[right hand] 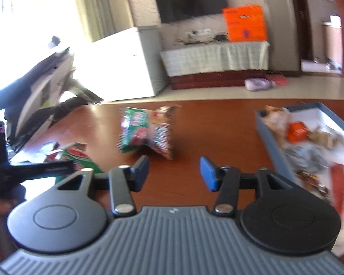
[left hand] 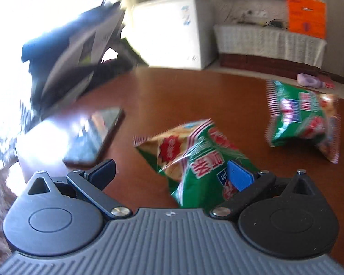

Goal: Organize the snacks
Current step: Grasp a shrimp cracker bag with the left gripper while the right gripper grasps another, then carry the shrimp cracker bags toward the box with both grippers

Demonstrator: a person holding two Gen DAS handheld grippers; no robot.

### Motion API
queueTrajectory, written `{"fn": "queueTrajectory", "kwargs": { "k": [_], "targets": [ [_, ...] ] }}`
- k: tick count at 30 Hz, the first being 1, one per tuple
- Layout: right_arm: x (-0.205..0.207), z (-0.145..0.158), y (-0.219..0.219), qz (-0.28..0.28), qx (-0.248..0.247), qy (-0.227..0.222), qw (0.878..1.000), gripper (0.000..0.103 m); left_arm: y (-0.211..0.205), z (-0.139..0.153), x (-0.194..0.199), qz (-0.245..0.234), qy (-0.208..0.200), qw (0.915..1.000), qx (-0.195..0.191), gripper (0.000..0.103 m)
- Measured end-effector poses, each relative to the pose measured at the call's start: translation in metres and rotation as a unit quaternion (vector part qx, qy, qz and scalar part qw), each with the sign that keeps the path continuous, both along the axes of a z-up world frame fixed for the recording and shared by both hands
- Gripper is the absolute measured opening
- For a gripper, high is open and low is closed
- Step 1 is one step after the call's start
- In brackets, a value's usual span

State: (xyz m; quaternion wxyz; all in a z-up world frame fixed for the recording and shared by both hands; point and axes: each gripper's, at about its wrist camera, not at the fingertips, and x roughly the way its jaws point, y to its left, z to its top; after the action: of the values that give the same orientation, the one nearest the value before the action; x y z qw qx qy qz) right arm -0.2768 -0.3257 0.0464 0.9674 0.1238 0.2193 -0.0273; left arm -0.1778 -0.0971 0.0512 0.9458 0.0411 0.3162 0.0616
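Observation:
A green snack bag [left hand: 195, 158] lies on the brown table [left hand: 172, 96], just ahead of my left gripper [left hand: 172, 174], which is open; the bag reaches between the fingers, against the right blue pad [left hand: 239, 175]. A second green snack bag [left hand: 302, 116] lies farther right; in the right wrist view this bag [right hand: 149, 130] lies ahead of my right gripper [right hand: 174, 174], which is open and empty above the table. A blue-rimmed box [right hand: 271, 142] holding several snacks sits at the right. The left gripper and first bag [right hand: 78, 158] show at the left.
A black phone [left hand: 96, 135] lies on the table left of the first bag. A scooter [left hand: 75, 45] stands beyond the table's left edge. A white freezer [left hand: 174, 29], a covered TV bench [left hand: 270, 43] and an orange bag [left hand: 306, 16] are in the background.

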Motion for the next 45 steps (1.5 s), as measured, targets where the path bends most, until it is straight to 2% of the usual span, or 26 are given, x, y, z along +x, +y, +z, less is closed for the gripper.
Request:
{"fn": "queueTrajectory", "kwargs": {
  "k": [2, 4, 8, 12, 15, 20, 22, 24, 25, 26, 29, 32, 34, 37, 40, 45],
  "targets": [
    [0.012, 0.002, 0.005, -0.006, 0.021, -0.007, 1.000, 0.070, 0.010, 0.000, 0.010, -0.003, 0.010, 0.9993, -0.037, 0.103],
    [0.031, 0.003, 0.007, -0.018, 0.033, -0.006, 0.999, 0.072, 0.013, -0.001, 0.017, -0.005, 0.013, 0.9992, -0.039, 0.103],
    [0.080, -0.001, 0.010, -0.037, 0.074, 0.017, 0.996, 0.076, 0.019, -0.005, 0.026, -0.021, 0.033, 0.9966, -0.072, 0.103],
    [0.123, -0.013, 0.015, -0.040, 0.026, 0.041, 0.998, 0.077, 0.025, -0.014, 0.035, -0.038, 0.060, 0.9932, -0.092, 0.103],
    [0.146, -0.028, 0.011, -0.039, 0.012, 0.070, 0.997, 0.077, 0.030, -0.017, 0.044, -0.049, 0.065, 0.9920, -0.096, 0.103],
    [0.172, -0.047, 0.010, -0.014, 0.041, 0.073, 0.996, 0.082, 0.033, -0.021, 0.052, -0.066, 0.070, 0.9895, -0.108, 0.103],
    [0.185, -0.056, 0.012, 0.002, 0.053, 0.087, 0.995, 0.080, 0.036, -0.023, 0.060, -0.073, 0.070, 0.9884, -0.114, 0.103],
    [0.193, -0.063, 0.008, 0.009, 0.088, 0.085, 0.992, 0.064, 0.039, -0.024, 0.065, -0.079, 0.067, 0.9880, -0.115, 0.103],
    [0.194, -0.063, 0.006, 0.013, 0.098, 0.081, 0.992, 0.045, 0.041, -0.025, 0.068, -0.081, 0.066, 0.9876, -0.117, 0.103],
    [0.196, -0.065, 0.005, 0.014, 0.104, 0.082, 0.991, 0.038, 0.042, -0.025, 0.071, -0.083, 0.067, 0.9867, -0.122, 0.103],
    [0.191, -0.064, 0.007, 0.029, 0.099, 0.069, 0.992, 0.034, 0.047, -0.028, 0.075, -0.090, 0.065, 0.9842, -0.138, 0.097],
    [0.181, -0.061, 0.007, 0.042, 0.102, 0.064, 0.992, 0.030, 0.043, -0.024, 0.073, -0.104, 0.055, 0.9839, -0.135, 0.091],
    [0.169, -0.058, 0.007, 0.046, 0.104, 0.062, 0.992, 0.029, 0.040, -0.023, 0.072, -0.119, 0.052, 0.9824, -0.135, 0.083],
    [0.146, -0.049, 0.006, 0.051, 0.101, 0.061, 0.992, 0.029, 0.033, -0.020, 0.070, -0.136, 0.045, 0.9814, -0.128, 0.079],
    [0.120, -0.038, 0.006, 0.051, 0.083, 0.062, 0.993, 0.029, 0.026, -0.018, 0.065, -0.156, 0.044, 0.9772, -0.137, 0.076],
    [0.070, -0.017, -0.002, 0.044, 0.065, 0.055, 0.995, 0.027, 0.009, -0.012, 0.050, -0.184, 0.020, 0.9738, -0.133, 0.073]
  ]
}}
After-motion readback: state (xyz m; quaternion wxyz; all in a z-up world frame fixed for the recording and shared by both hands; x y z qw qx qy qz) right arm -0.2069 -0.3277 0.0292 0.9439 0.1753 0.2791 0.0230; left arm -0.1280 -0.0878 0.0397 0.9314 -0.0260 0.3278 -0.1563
